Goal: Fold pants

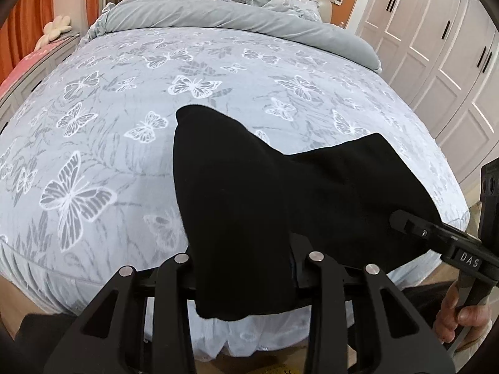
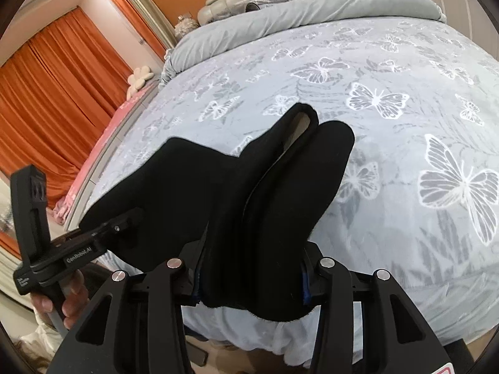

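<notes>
Black pants (image 1: 249, 187) hang stretched between my two grippers above the foot of the bed. In the left wrist view the cloth drapes over my left gripper (image 1: 246, 268), which is shut on the pants; the fingertips are hidden by cloth. My right gripper (image 1: 405, 221) enters from the right, clamped on the other end. In the right wrist view the pants (image 2: 274, 205) bunch in thick folds between my right gripper's (image 2: 252, 280) shut fingers. My left gripper (image 2: 124, 221) shows at the left, shut on the cloth.
The bed (image 1: 124, 124) has a grey butterfly-print sheet and a rolled grey duvet (image 1: 218, 15) at the headboard. White wardrobe doors (image 1: 452, 46) stand to the right. Orange curtains (image 2: 56, 71) and a pink-topped bench (image 2: 93, 162) stand at the left.
</notes>
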Demonstrator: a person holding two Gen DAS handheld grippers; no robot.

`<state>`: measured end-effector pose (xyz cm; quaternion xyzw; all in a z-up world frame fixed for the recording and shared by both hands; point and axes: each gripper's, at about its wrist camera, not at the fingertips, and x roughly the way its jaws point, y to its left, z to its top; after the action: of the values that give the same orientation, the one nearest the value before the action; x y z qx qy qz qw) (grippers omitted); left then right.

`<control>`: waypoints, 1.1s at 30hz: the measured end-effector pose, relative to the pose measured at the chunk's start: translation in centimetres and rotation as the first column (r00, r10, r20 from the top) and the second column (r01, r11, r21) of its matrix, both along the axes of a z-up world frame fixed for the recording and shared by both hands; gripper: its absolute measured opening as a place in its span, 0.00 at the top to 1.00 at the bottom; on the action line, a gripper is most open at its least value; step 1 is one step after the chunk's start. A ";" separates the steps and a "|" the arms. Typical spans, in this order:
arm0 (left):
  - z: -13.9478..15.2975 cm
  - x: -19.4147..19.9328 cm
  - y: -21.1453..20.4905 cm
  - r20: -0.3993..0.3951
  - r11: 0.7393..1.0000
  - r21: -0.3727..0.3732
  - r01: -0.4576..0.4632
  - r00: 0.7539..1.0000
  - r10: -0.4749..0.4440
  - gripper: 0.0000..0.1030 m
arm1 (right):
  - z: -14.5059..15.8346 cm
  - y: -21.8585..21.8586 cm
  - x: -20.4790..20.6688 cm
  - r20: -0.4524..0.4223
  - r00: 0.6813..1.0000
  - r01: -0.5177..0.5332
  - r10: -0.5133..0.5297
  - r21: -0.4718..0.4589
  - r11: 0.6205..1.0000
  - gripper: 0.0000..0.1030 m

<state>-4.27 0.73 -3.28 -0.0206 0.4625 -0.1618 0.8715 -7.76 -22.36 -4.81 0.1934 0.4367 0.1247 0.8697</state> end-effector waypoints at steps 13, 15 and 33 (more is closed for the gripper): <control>7.0 -2.2 0.1 0.118 0.999 0.007 0.047 0.992 -0.047 0.67 | 7.7 0.8 -1.8 0.135 0.990 -0.045 0.047 -0.016 0.999 0.59; 8.4 -1.7 0.2 0.146 0.999 0.005 0.045 0.988 -0.045 0.67 | 9.2 1.0 -1.2 0.166 0.985 -0.049 0.052 -0.024 0.999 0.59; 21.3 13.4 -2.2 0.513 1.000 0.005 -0.021 0.858 0.015 0.67 | 22.4 -1.5 15.8 0.458 0.887 -0.027 0.061 -0.080 0.996 0.59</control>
<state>9.16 -1.43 18.07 0.0232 0.2145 -0.1509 0.9647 8.04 -23.82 17.60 0.1171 0.2269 0.1709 0.9516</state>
